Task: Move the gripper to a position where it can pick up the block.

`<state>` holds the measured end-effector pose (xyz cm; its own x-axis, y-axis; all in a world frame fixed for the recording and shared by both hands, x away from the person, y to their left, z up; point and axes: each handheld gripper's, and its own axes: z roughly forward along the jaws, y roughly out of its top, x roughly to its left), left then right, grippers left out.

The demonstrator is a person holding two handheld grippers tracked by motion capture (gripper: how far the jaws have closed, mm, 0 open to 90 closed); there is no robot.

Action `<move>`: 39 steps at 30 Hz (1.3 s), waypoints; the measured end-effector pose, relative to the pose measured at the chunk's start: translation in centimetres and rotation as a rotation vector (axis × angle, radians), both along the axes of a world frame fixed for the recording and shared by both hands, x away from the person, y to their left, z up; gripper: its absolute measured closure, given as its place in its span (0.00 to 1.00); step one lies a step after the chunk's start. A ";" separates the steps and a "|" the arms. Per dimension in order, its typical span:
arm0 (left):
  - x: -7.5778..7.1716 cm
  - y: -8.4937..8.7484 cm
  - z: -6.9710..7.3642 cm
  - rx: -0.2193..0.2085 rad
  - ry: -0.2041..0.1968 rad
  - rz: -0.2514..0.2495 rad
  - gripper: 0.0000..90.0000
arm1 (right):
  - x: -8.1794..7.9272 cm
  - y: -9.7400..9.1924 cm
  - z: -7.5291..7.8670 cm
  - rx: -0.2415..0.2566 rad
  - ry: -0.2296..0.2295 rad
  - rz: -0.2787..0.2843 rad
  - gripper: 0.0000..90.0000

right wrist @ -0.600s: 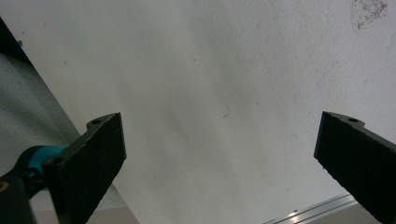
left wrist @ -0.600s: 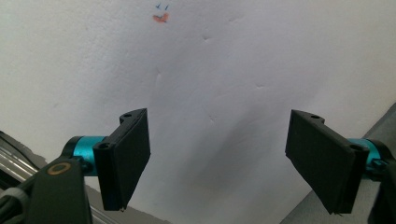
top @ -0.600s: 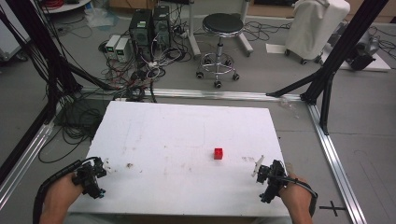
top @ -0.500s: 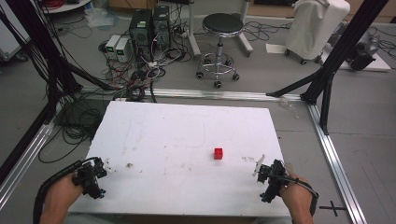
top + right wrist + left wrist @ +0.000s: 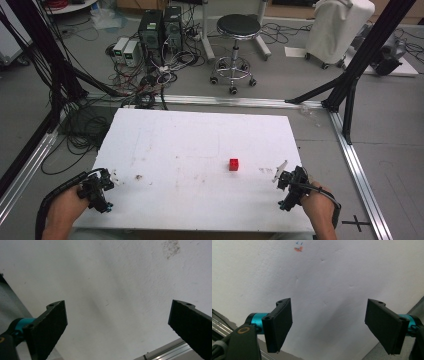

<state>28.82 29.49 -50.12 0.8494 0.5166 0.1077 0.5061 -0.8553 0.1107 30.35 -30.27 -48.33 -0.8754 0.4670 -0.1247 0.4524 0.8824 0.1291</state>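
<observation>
A white table [image 5: 200, 150] stood inside an aluminium frame, its top scuffed and lightly stained. The person's left hand [image 5: 65, 210] came in at the near left corner and held the left gripper [image 5: 107, 180] low over the table's near left edge; its black cable looped back past the wrist. In the left gripper view the two black jaws were spread wide with nothing between them, only bare white surface beyond, and a small orange and blue mark [image 5: 298, 246] lay on the table farther off. The person's right hand [image 5: 317, 202] came in at the near right corner and held the right gripper [image 5: 281, 172] over the table's near right part. In the right gripper view its jaws were likewise wide apart and held nothing, pointing down at plain tabletop with a faint brownish stain [image 5: 171, 247] near the upper right. A small red block [image 5: 234, 164] sat on the table, right of centre, nearer the right gripper than the left, well apart from the left and clear of both. No contact between either gripper and the block. Beyond the far edge of the table, on the floor, were a round black stool [image 5: 235, 25] on castors, two dark computer towers [image 5: 161, 25] and a tangle of cables [image 5: 150, 75].
</observation>
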 end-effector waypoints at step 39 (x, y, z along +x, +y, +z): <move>0.3 0.0 -0.8 -0.005 -0.001 0.001 0.25 | 9.8 3.6 6.9 0.066 -0.070 0.259 0.01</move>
<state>29.12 29.48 -50.89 0.8488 0.5180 0.1062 0.5069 -0.8542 0.1154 40.16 -26.69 -41.46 -0.9570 0.2382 -0.1659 0.2009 0.9560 0.2137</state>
